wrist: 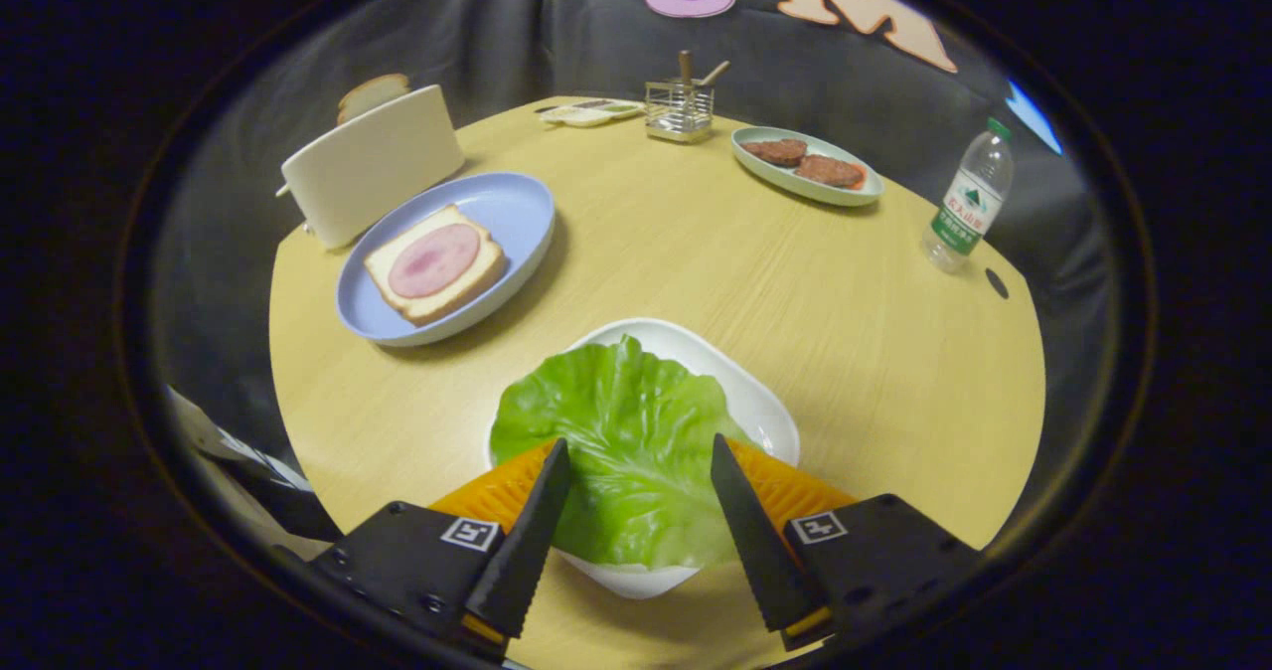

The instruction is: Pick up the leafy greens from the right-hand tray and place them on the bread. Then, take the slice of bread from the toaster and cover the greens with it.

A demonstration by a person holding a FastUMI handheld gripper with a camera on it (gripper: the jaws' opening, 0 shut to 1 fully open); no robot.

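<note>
Step in hand: picking up the leafy greens (621, 451). I have the gripper (641, 473) with fingers spread either side of the leaf, which lies between them in its white tray (760, 402). Next I judge: lower, pinch, then carry ahead-left to the bread (435, 264) on the blue plate (517, 208).

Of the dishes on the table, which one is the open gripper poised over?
The white tray holding the lettuce leaf, between the open gripper fingers. The blue plate with bread and the patty plate lie well beyond them.
</note>
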